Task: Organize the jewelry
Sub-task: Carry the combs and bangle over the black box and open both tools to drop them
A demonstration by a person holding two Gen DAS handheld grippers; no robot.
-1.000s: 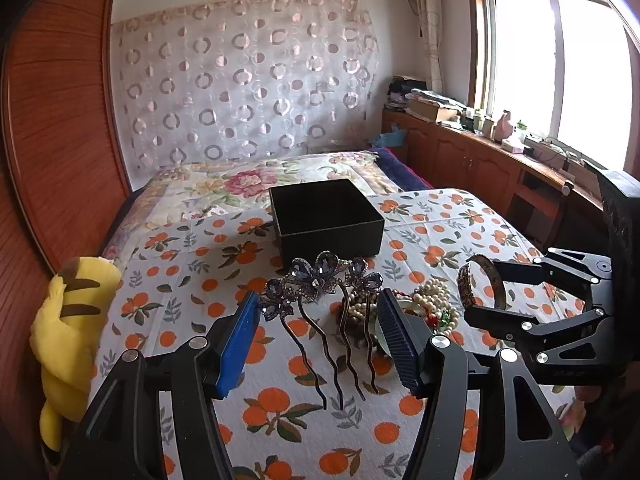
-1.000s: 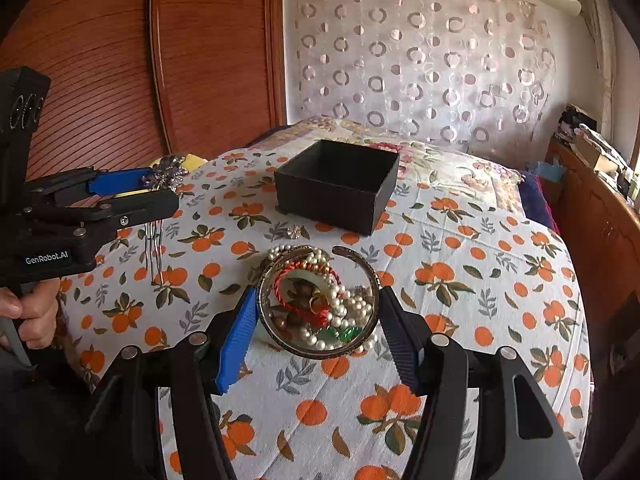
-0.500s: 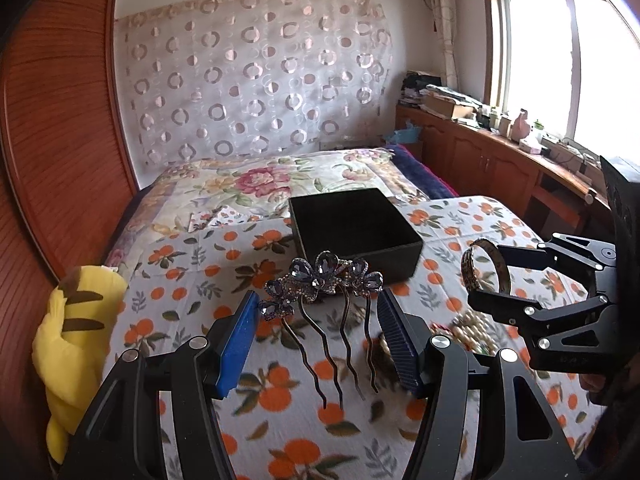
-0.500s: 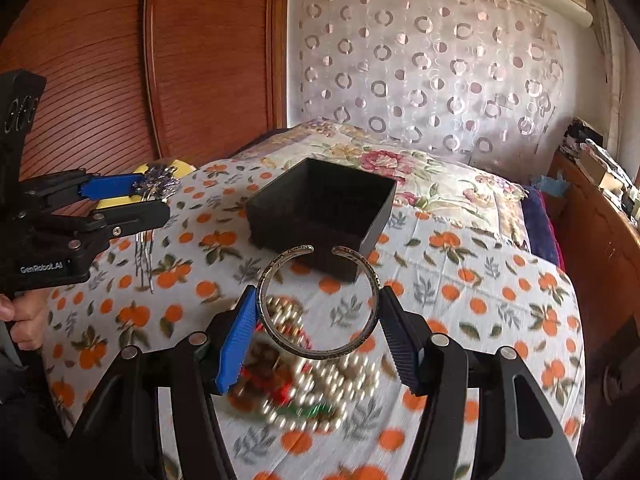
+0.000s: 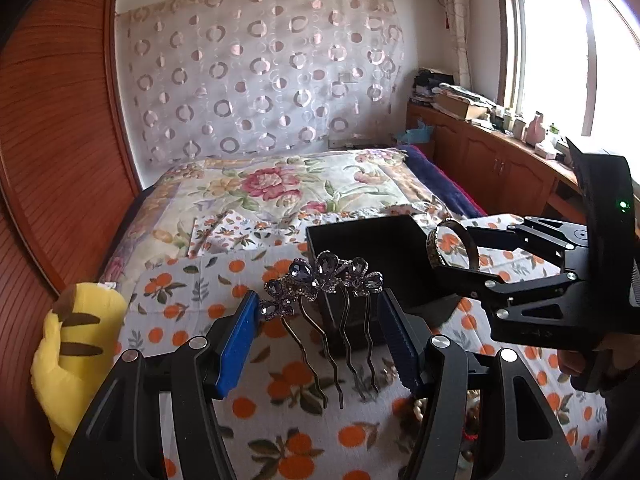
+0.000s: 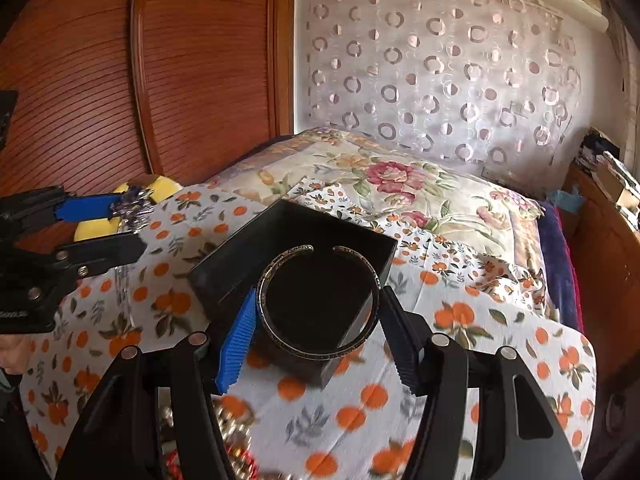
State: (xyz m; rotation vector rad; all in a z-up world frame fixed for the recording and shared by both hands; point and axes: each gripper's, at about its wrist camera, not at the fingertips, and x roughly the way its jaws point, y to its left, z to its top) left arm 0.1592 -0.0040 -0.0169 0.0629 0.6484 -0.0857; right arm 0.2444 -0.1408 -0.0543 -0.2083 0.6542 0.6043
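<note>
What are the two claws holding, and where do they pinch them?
The left claw pinches the jeweled hair comb at its decorated top ends. The right claw squeezes the open bangle across its two opposite sides.

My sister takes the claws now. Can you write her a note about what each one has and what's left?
Left claw: shut on the butterfly hair comb, lifted near the black box.
Right claw: shut on the open bangle, held over the box.
Nothing visible in the box yet.
Left to do: drop both in, then fetch the pearl beads lying on the orange-print cloth.
</note>
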